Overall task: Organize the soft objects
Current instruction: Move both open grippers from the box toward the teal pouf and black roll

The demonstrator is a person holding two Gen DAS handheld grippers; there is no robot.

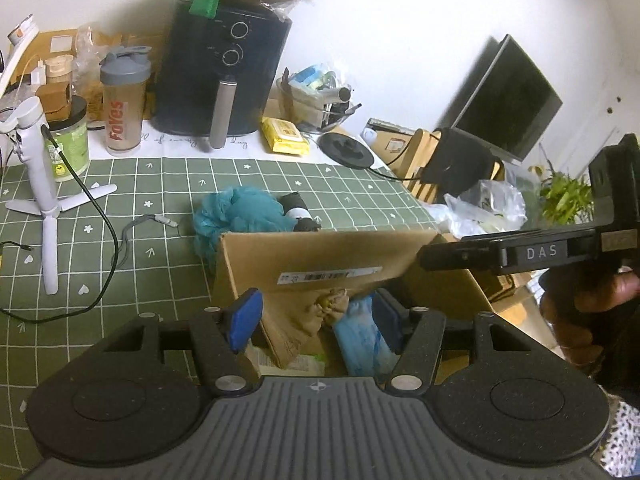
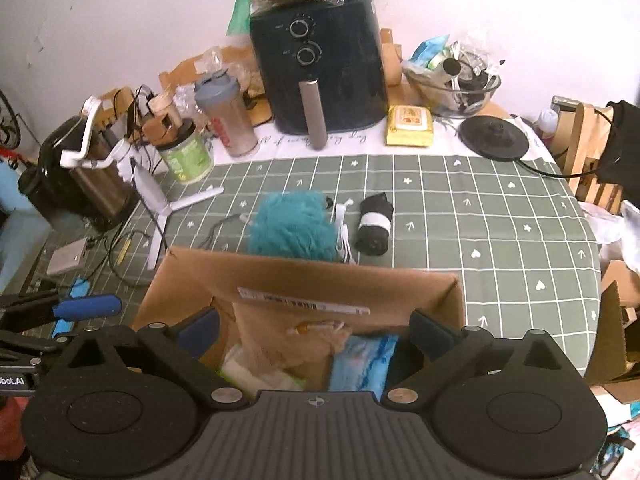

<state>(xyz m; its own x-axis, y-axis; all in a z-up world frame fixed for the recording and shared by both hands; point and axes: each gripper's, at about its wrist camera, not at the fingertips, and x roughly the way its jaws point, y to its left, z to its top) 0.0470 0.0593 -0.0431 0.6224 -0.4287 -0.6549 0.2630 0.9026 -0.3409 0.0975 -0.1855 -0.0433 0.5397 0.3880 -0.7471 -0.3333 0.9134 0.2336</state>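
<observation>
An open cardboard box (image 1: 320,256) (image 2: 312,284) stands at the table's near edge. Inside lie a tan drawstring pouch (image 1: 316,312) (image 2: 300,340), a light blue soft pack (image 1: 360,336) (image 2: 360,364) and a white-green pack (image 2: 256,372). Beyond the box on the green grid cloth lie a teal mesh sponge (image 1: 232,216) (image 2: 292,224) and a black roll with a white band (image 1: 298,212) (image 2: 374,226). My left gripper (image 1: 316,316) is open over the box. My right gripper (image 2: 316,340) is open over the box too; its body shows in the left wrist view (image 1: 532,252).
A black air fryer (image 2: 320,60), shaker bottle (image 2: 228,116), green jar (image 2: 186,156), yellow wipes pack (image 2: 410,126), glass bowl of items (image 2: 456,80) and black kettle base (image 2: 494,136) stand at the back. A white tripod (image 1: 44,200) and cables lie at left. A chair (image 2: 588,160) stands right.
</observation>
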